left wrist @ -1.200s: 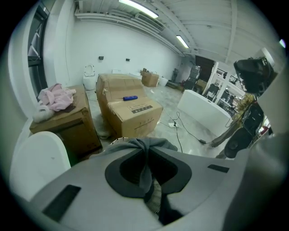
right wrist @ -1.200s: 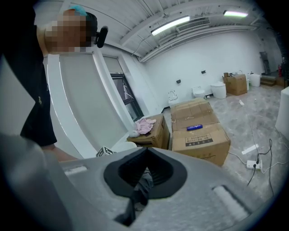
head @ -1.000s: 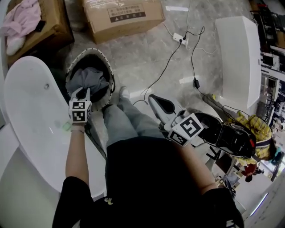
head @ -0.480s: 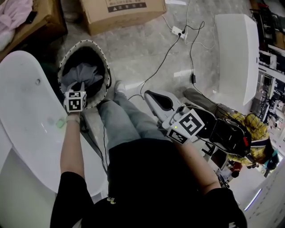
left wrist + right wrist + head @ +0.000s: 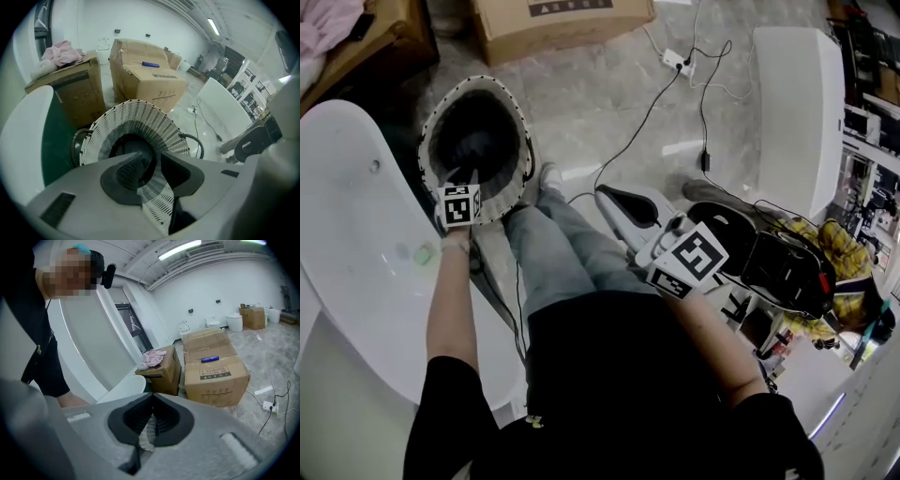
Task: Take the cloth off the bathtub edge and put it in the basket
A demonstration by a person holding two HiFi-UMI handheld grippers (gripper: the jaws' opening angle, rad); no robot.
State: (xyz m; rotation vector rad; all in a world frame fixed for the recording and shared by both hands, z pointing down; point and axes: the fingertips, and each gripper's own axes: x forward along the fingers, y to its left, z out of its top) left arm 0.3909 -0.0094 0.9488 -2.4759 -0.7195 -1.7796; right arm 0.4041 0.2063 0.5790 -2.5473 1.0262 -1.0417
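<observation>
cardboard box (image 5: 562,23); power strip (image 5: 680,63) with black cables (image 5: 652,117); pink fabric (image 5: 60,51) on another box (image 5: 77,96)

The basket (image 5: 521,141) is showing white perforated weave, a black-dotted rim and a dark interior. The bathtub (image 5: 356,244) is presenting plain white. The cardboard boxes (image 5: 562,23) are showing brown, and the fabric bundle (image 5: 60,51) on one is showing pink. The floor (image 5: 609,103) is reading marbled grey.

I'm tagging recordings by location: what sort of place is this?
Likely a warehouse or test space, not a home bathroom: a freestanding bathtub stands near cardboard boxes, with cables and a power strip loose on the floor.
</observation>
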